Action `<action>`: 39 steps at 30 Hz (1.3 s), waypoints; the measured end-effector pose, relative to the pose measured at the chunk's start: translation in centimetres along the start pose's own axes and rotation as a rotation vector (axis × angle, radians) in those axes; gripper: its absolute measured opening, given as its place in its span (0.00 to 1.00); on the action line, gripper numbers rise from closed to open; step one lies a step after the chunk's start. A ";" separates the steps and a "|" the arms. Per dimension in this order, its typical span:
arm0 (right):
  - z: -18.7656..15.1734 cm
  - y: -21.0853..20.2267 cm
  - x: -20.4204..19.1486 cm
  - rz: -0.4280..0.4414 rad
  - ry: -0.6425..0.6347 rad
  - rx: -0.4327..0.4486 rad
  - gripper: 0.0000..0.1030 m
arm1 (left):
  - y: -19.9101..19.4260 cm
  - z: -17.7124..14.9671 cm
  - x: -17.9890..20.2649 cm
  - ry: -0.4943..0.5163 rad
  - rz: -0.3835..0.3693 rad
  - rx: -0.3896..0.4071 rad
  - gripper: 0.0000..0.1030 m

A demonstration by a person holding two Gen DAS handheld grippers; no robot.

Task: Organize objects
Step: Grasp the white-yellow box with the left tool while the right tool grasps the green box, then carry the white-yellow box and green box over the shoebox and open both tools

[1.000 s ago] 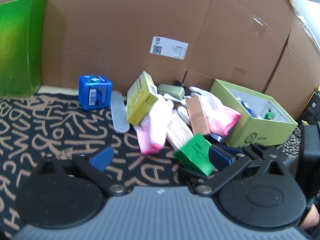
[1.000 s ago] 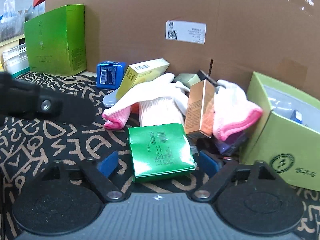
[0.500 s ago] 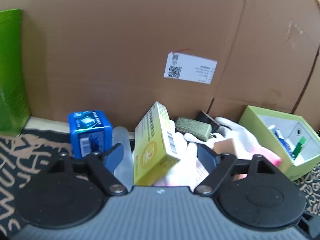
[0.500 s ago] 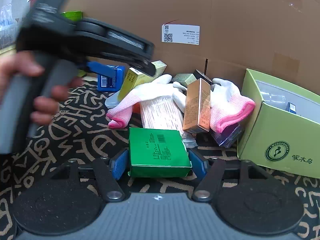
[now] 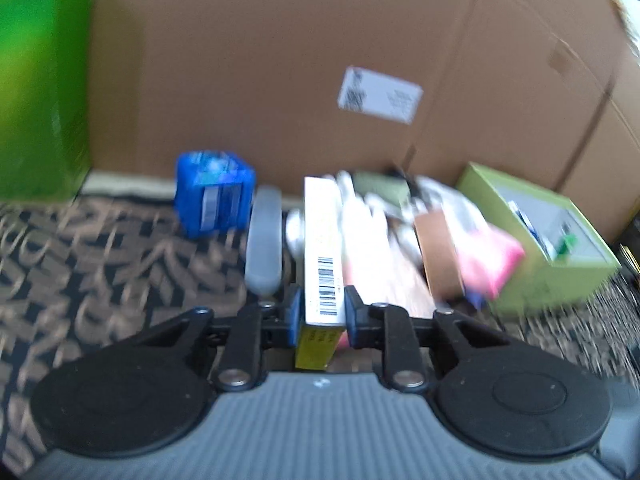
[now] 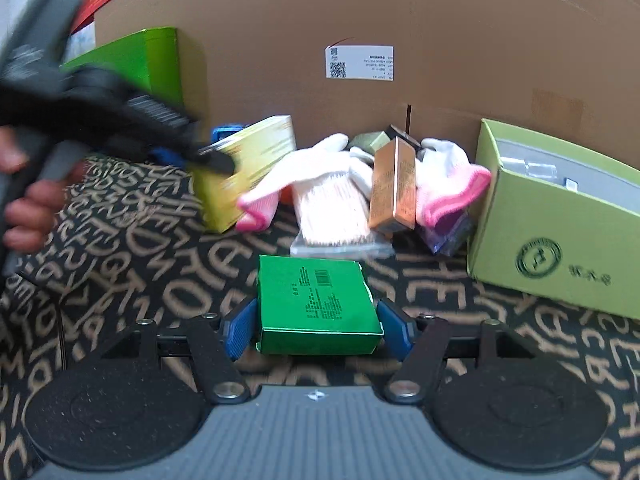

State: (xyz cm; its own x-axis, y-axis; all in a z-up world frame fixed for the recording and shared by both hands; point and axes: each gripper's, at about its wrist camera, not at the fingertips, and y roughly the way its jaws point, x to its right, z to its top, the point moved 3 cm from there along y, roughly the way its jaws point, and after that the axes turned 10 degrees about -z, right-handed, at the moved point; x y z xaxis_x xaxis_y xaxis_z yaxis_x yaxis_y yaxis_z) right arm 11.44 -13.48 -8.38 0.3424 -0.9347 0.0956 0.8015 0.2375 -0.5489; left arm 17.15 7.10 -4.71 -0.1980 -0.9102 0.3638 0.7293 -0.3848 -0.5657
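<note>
My left gripper (image 5: 322,312) has its jaws closing, and both blue pads touch the sides of a yellow box (image 5: 323,248) that stands on edge between them, barcode up. The right wrist view shows the same gripper (image 6: 208,160), held by a hand (image 6: 24,200), on that yellow box (image 6: 248,168) at the pile's left end. My right gripper (image 6: 318,328) is shut on a flat green box (image 6: 316,300), which lies on the patterned mat (image 6: 140,280). An open light-green box (image 6: 560,232) with small items inside stands at the right.
The pile holds white-and-pink gloves (image 6: 320,168), a copper box (image 6: 394,184), a bag of sticks (image 6: 336,216), a blue cube box (image 5: 214,194) and a translucent case (image 5: 264,248). A cardboard wall (image 6: 440,20) closes the back. A tall green box (image 5: 40,88) stands at the far left.
My left gripper went from wide open to clamped on the yellow box, which now stands on edge between the pads. My right gripper's pads came in against the green box.
</note>
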 end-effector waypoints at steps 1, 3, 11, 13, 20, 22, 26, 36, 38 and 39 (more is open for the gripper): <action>-0.2 -0.2 0.0 0.002 0.000 -0.002 0.68 | -0.9 -0.9 0.1 0.009 0.002 0.000 0.20; -0.4 -0.1 0.0 0.002 -0.005 -0.008 0.68 | -2.1 -1.8 0.4 0.019 0.026 -0.002 0.19; -0.3 0.3 0.0 -0.018 -0.004 -0.010 0.69 | 0.6 0.0 0.6 0.058 0.083 -0.006 0.28; -0.2 0.5 0.1 -0.016 0.004 -0.013 0.70 | 1.6 0.2 0.3 0.055 0.104 -0.012 0.28; -0.1 0.8 0.0 -0.010 0.013 -0.013 0.67 | 1.6 -0.3 0.0 0.023 0.106 -0.028 0.19; -0.2 0.3 0.1 0.002 0.024 -0.006 0.67 | 0.9 -0.5 0.3 0.029 0.111 -0.023 0.19; 0.1 -1.4 1.1 0.013 0.068 0.036 0.66 | -1.5 -0.1 1.6 0.029 0.058 0.007 0.19; 2.4 -6.8 8.2 -0.159 0.141 0.208 0.66 | -3.0 3.9 11.3 0.160 -0.129 0.094 0.19; 2.7 -7.4 9.9 -0.209 0.155 0.225 0.66 | -2.4 4.6 13.4 0.182 -0.158 0.107 0.19; 2.8 -7.7 10.7 -0.230 0.162 0.232 0.66 | -2.1 5.1 14.5 0.190 -0.176 0.113 0.19</action>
State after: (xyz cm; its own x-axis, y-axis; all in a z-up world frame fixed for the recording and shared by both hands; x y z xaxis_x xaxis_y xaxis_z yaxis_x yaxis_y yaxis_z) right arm 10.34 -24.55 -0.82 0.0731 -0.9960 0.0521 0.9449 0.0525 -0.3231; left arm 16.12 -4.51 5.49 -0.4397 -0.8472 0.2983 0.7391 -0.5300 -0.4157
